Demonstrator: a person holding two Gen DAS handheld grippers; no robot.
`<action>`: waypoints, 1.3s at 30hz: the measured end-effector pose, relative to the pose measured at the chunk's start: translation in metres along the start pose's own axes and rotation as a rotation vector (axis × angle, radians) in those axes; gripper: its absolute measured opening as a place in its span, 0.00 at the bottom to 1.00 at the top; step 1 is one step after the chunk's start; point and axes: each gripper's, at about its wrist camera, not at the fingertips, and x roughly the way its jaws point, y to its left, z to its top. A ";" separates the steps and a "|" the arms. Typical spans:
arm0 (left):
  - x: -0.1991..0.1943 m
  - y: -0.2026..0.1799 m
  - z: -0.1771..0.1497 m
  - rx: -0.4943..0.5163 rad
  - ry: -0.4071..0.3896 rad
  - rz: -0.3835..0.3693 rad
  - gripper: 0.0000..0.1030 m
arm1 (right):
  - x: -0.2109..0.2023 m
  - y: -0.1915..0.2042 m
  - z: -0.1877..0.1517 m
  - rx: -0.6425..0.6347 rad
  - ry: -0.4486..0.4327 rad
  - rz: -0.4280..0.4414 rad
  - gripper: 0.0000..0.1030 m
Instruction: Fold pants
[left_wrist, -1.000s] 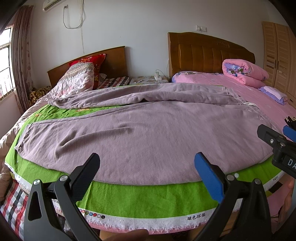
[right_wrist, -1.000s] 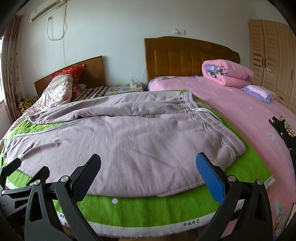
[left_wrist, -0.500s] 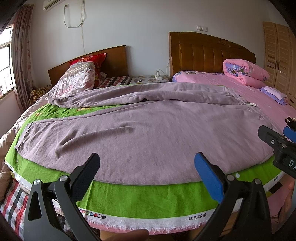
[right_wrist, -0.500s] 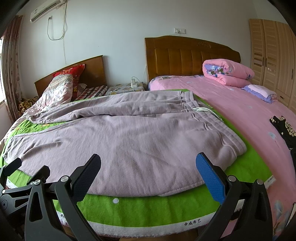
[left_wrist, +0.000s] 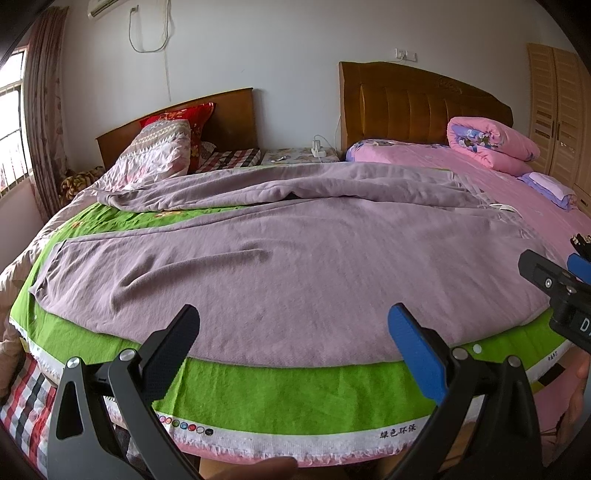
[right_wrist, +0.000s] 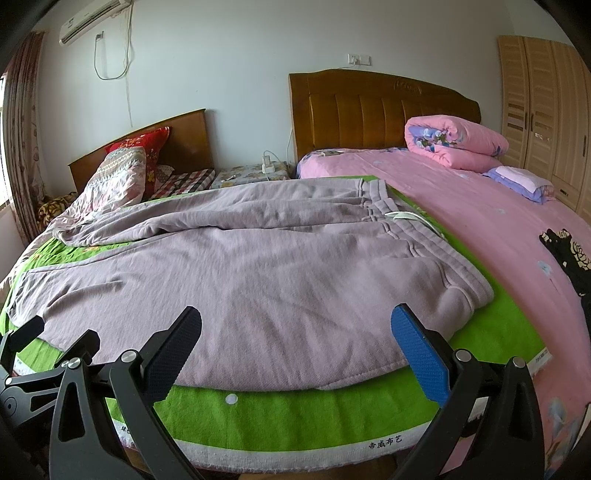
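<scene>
The left gripper (left_wrist: 291, 345) and the right gripper (right_wrist: 295, 345) are held low, side by side and level, each with its fingers (left_wrist: 173, 345) spread wide, gripping nothing.

Left gripper (left_wrist: 291, 341), right gripper (right_wrist: 295, 341): black frames, silver screws, one black textured pad, one blue.
</scene>
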 end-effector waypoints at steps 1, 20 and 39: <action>0.000 0.000 0.000 0.000 0.000 0.000 0.99 | 0.000 0.001 -0.002 -0.001 0.000 0.001 0.96; 0.033 0.004 0.051 0.095 0.040 -0.013 0.99 | 0.038 -0.006 0.043 -0.073 0.109 0.080 0.96; 0.356 0.067 0.271 0.282 0.337 -0.417 0.94 | 0.410 -0.110 0.235 -0.444 0.507 0.407 0.96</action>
